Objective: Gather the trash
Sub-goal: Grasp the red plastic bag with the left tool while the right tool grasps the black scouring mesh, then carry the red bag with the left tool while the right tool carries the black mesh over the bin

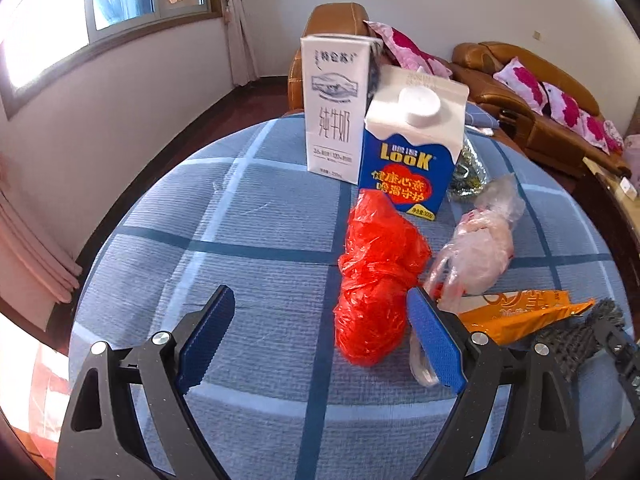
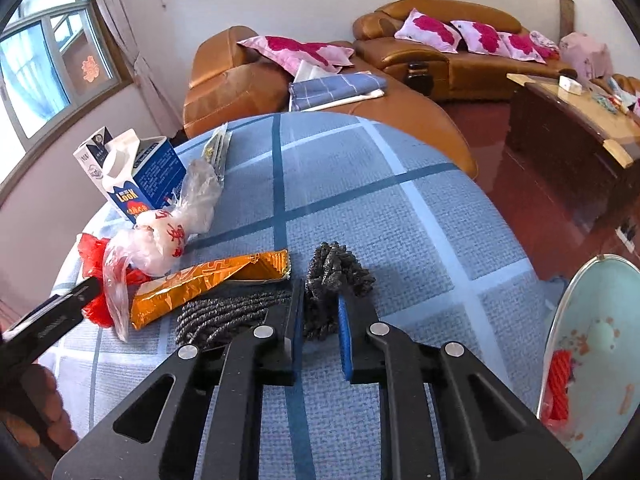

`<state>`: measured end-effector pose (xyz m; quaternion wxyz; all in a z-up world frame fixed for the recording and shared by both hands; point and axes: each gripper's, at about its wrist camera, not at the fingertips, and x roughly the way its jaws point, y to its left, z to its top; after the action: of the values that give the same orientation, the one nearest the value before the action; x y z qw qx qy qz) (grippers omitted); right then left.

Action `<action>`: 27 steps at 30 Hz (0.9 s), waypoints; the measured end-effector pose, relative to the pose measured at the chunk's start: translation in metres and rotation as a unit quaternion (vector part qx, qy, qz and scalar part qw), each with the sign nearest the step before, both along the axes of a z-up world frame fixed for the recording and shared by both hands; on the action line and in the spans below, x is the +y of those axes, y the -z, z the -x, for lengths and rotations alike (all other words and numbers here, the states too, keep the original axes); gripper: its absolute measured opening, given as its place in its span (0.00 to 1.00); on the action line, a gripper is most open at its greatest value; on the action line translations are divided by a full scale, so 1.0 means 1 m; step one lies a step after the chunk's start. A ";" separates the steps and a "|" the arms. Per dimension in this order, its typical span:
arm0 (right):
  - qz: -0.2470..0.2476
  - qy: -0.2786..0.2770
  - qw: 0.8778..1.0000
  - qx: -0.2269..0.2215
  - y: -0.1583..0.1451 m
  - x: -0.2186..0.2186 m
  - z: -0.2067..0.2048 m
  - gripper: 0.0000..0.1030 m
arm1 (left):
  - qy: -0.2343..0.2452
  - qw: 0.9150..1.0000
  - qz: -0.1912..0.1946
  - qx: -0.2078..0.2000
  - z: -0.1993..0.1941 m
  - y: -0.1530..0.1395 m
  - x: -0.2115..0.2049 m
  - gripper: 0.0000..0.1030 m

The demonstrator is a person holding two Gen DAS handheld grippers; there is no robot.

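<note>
Blue-checked cloth covers the round surface (image 1: 260,208) seen from the left wrist. The left tongs (image 1: 320,332) hang over it with their jaws spread wide and nothing pinched; the red plastic bag (image 1: 376,276) lies crumpled partly between them, close by the right-hand blue pad. Taking that red bag as the landmark: the blue Look carton (image 1: 408,156) stands just behind it, the white milk carton (image 1: 334,108) behind and to the left of it, touching the blue one. A clear plastic bag (image 1: 476,244) lies just to its right, and an orange foil wrapper (image 1: 520,312) sits further right. A dark grey woolly clump (image 1: 580,336) lies beyond the wrapper, at the picture's right edge.

From the right wrist, the right tongs (image 2: 320,320) are closed on the dark grey woolly clump (image 2: 336,276), its bunched end sticking out past the pads. The red plastic bag (image 2: 94,252) lies far to the left of this, with the clear plastic bag (image 2: 160,236) over it and the orange foil wrapper (image 2: 208,280) between bag and clump. A pale blue bin (image 2: 600,320) stands at the far right.
</note>
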<state>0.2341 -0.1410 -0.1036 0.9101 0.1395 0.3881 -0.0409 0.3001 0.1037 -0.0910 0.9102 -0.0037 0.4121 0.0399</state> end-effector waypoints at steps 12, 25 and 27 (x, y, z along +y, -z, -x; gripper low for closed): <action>0.065 0.030 0.994 -0.087 -0.040 -0.008 0.035 0.14 | 0.000 0.999 0.053 0.013 -0.003 0.007 0.013 0.25; 0.078 0.022 0.991 -0.111 -0.055 -0.003 0.074 0.14 | -0.022 0.999 0.003 -0.032 0.066 -0.027 0.021 0.25; 0.086 0.018 0.990 -0.112 -0.055 0.000 0.080 0.14 | -0.019 0.999 0.001 -0.031 0.077 -0.028 0.019 0.25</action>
<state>0.1542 -0.1410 -0.0490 0.9555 0.0713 0.2763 -0.0747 0.2226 0.1231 -0.0632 0.9217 -0.0142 0.3835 0.0570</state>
